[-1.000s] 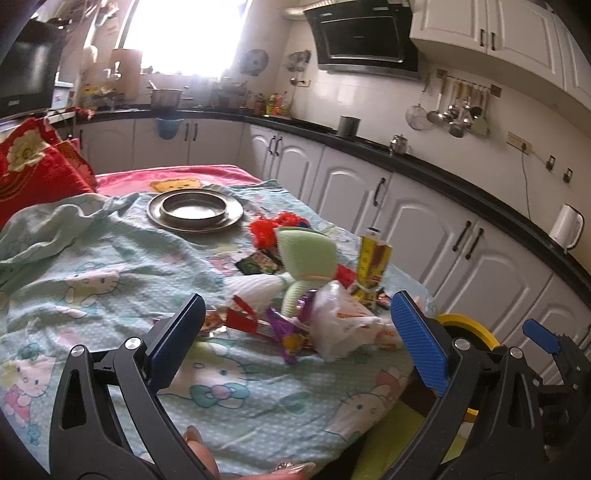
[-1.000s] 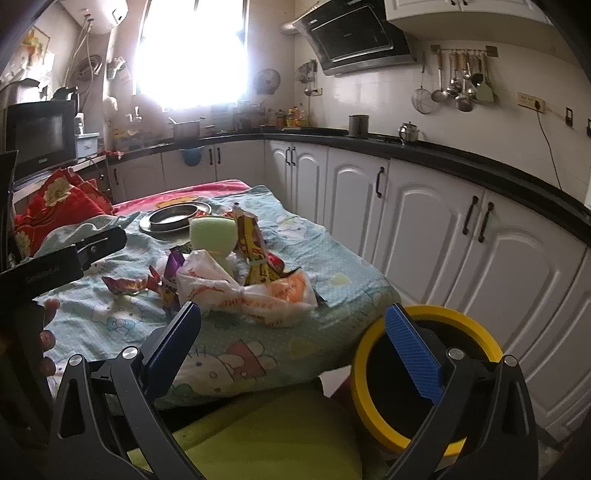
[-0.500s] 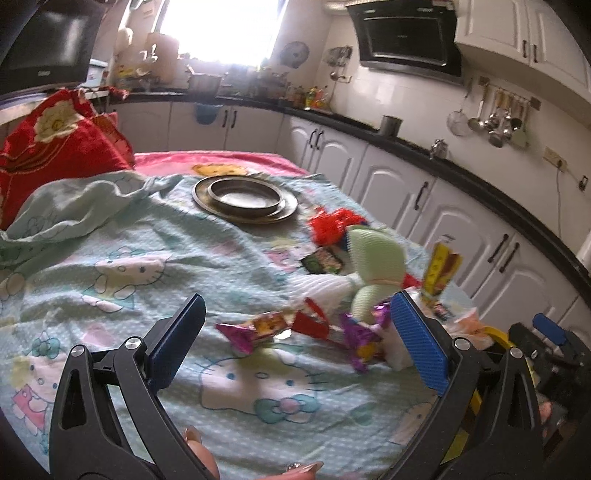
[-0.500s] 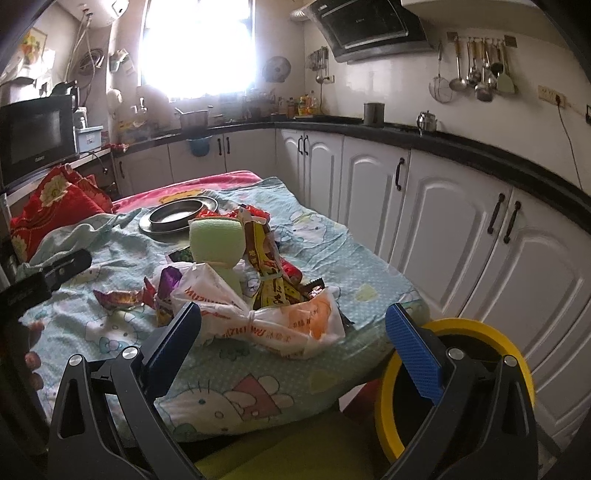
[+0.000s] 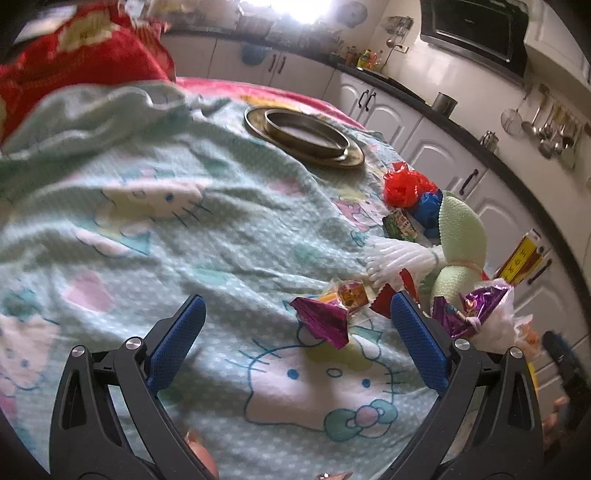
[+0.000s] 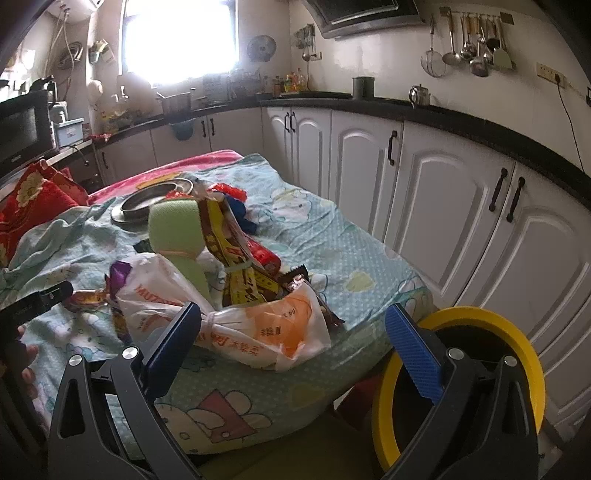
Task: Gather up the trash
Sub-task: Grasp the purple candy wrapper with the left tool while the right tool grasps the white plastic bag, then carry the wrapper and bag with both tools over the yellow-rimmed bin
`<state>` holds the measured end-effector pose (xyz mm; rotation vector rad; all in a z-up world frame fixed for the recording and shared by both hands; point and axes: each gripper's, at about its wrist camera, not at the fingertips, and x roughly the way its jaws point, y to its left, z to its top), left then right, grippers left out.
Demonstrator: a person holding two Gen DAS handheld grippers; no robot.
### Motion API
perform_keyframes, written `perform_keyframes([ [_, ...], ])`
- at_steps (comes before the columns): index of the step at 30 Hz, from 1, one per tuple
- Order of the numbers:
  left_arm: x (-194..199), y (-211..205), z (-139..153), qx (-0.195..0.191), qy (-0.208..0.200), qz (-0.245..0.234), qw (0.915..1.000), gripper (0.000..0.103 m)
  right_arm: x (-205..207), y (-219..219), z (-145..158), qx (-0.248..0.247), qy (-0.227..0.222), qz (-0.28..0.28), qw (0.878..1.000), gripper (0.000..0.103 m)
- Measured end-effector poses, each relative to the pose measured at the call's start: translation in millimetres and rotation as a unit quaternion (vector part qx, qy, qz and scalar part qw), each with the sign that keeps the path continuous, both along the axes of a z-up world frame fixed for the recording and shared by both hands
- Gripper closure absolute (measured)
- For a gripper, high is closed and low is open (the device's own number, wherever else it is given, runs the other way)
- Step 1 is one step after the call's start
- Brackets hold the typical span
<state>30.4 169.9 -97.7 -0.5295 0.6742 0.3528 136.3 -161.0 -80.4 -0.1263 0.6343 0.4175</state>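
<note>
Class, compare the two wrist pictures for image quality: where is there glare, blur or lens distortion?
Left wrist view: motion-smeared, worst on the red cushion; window glare at the top. Right wrist view: sharper; the window is blown out white, and the countertop bows from fisheye distortion.

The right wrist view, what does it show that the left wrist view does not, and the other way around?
Only the right wrist view shows the yellow-rimmed bin beside the table, below the open right gripper, and the whole white and orange plastic bag. Only the left wrist view shows the magenta foil wrapper clearly, lying between the fingers of the open left gripper. Both show the green sponge, the metal plate, the red plastic scrap and the patterned cloth.
</note>
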Motion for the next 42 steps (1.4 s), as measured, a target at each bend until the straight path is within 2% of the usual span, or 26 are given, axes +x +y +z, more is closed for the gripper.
perform_keyframes([
  [3, 3.2, -0.6, -0.2, -0.005, -0.007, -0.005, 1.0, 0.013, 5.4, -1.0, -5.1, 0.006, 0.014, 0.001, 1.0, 0.006],
  [5, 7.3, -3.1, 0.9, -0.008, -0.011, -0.011, 0.9998, 0.022, 9.9, -2.9, -7.7, 0.017, 0.026, 0.004, 1.0, 0.01],
  [11, 16.0, -5.4, -4.7, -0.024, -0.011, -0.024, 0.9994, 0.047, 25.1, -3.5, -18.1, 0.041, 0.07, 0.013, 0.997, 0.032],
  [16, 15.3, -4.6, -7.3, -0.031, -0.011, -0.028, 0.9991, 0.08, 23.6, -1.2, -20.1, 0.052, 0.084, 0.033, 0.995, 0.049],
  [17, 14.5, -5.0, -7.6, -0.032, -0.011, -0.031, 0.999, 0.083, 23.0, -1.4, -18.8, 0.051, 0.084, 0.032, 0.995, 0.058],
  [18, 13.9, -5.4, -7.7, -0.033, -0.012, -0.033, 0.9989, 0.083, 23.2, -2.0, -18.1, 0.051, 0.084, 0.029, 0.995, 0.069],
  [20, 12.9, -6.6, -7.2, -0.032, -0.014, -0.037, 0.9987, 0.084, 25.0, -5.4, -18.0, 0.053, 0.089, 0.025, 0.994, 0.082],
  [21, 11.8, -7.2, -6.5, -0.031, -0.016, -0.039, 0.9986, 0.084, 25.4, -7.0, -18.5, 0.053, 0.092, 0.022, 0.994, 0.092],
  [25, 5.7, -7.2, -2.0, -0.026, -0.024, -0.037, 0.9987, 0.085, 25.3, -8.8, -18.4, 0.053, 0.096, 0.025, 0.994, 0.095],
  [31, -3.0, -5.8, 10.2, -0.01, -0.036, -0.031, 0.9988, 0.085, 14.8, -10.3, -3.2, 0.053, 0.069, 0.038, 0.995, 0.098],
  [42, -19.2, -18.8, 53.3, 0.03, -0.085, -0.043, 0.995, 0.085, 4.4, -37.3, 30.1, 0.076, 0.043, 0.025, 0.996, 0.1],
])
